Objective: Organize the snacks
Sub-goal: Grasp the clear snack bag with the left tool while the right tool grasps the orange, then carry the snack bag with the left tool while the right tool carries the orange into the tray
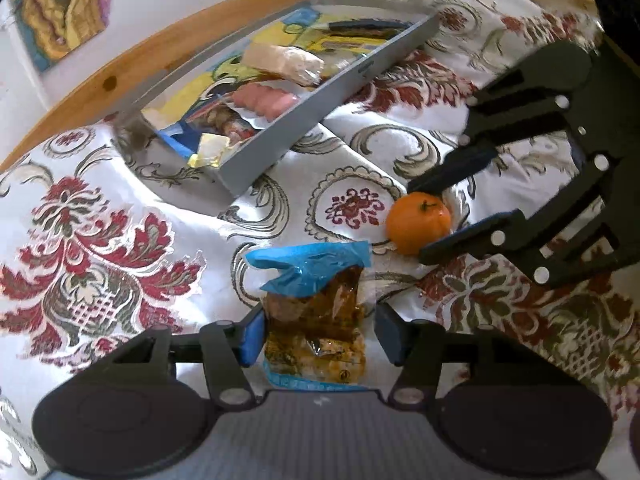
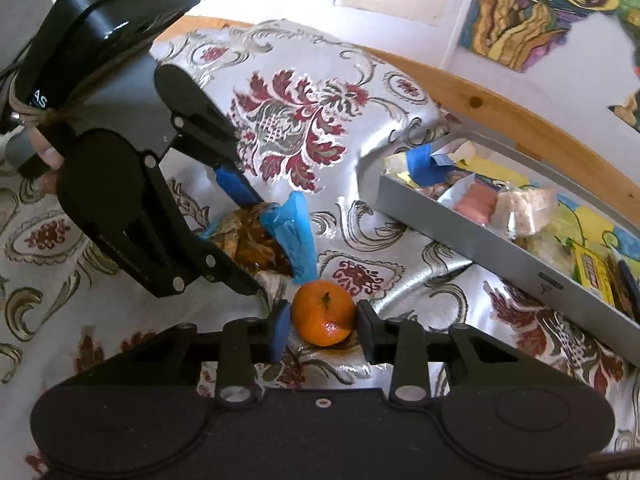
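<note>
The snack packet (image 1: pixel 316 312) lies on the patterned cloth (image 1: pixel 120 240) between the spread fingers of our left gripper (image 1: pixel 320 338), not yet pinched. The mandarin (image 2: pixel 323 313) sits between the fingers of our right gripper (image 2: pixel 323 330), which stand open just beside it. Beyond both fingertips we see the grey tray (image 1: pixel 320 96) with other snacks.

The left gripper (image 1: pixel 320 338) points forward and down, fingers (image 1: pixel 252 338) spread apart. The right gripper (image 2: pixel 322 330) angles in from its side, fingers (image 2: pixel 280 330) likewise parted, unclosed.
</note>
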`<state>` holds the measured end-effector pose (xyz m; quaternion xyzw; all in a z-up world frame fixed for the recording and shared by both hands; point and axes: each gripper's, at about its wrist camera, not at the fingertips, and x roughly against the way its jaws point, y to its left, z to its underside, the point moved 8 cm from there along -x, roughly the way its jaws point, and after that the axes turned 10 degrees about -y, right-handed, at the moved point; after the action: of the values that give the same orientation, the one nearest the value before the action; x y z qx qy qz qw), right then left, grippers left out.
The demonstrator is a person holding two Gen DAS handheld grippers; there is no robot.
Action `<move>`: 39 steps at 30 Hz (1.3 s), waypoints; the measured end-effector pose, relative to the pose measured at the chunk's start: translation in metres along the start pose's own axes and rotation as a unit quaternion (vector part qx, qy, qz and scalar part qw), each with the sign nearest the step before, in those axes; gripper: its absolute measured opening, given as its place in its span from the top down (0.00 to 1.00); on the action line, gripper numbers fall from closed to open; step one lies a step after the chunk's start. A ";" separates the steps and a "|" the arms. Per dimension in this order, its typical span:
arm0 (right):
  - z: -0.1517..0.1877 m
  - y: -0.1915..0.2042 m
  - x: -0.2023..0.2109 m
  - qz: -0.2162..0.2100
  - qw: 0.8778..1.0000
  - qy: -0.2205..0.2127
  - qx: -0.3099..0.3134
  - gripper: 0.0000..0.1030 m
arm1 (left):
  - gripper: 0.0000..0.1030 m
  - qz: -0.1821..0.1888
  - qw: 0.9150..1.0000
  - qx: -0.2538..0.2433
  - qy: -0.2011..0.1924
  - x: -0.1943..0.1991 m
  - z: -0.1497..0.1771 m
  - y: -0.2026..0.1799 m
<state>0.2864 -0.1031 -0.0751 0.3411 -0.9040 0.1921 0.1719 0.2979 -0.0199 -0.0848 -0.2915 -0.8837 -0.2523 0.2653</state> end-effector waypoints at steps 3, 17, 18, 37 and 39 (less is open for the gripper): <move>0.000 -0.002 0.008 0.005 1.000 -0.009 -0.006 0.64 | 0.42 -0.009 1.000 0.021 0.001 0.003 -0.002 0.001; -0.011 -0.030 0.048 0.047 0.997 -0.050 -0.025 0.64 | 0.42 -0.044 0.994 0.097 -0.020 0.020 -0.046 0.003; -0.012 -0.035 0.050 0.052 0.997 -0.053 -0.027 0.64 | 0.42 -0.048 0.994 0.100 -0.023 0.020 -0.052 0.004; -0.023 -0.173 0.049 0.197 0.976 -0.082 -0.049 0.64 | 0.41 -0.091 0.982 0.135 -0.091 -0.053 -0.180 0.034; -0.022 -0.192 0.045 0.212 0.972 -0.078 -0.066 0.64 | 0.41 -0.090 0.980 0.153 -0.092 -0.067 -0.192 0.039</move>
<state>0.3895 -0.2504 0.0080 0.1432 -0.9771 0.1368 0.0784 0.4313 -0.1327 0.0256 -0.1886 -0.9551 -0.1092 0.2009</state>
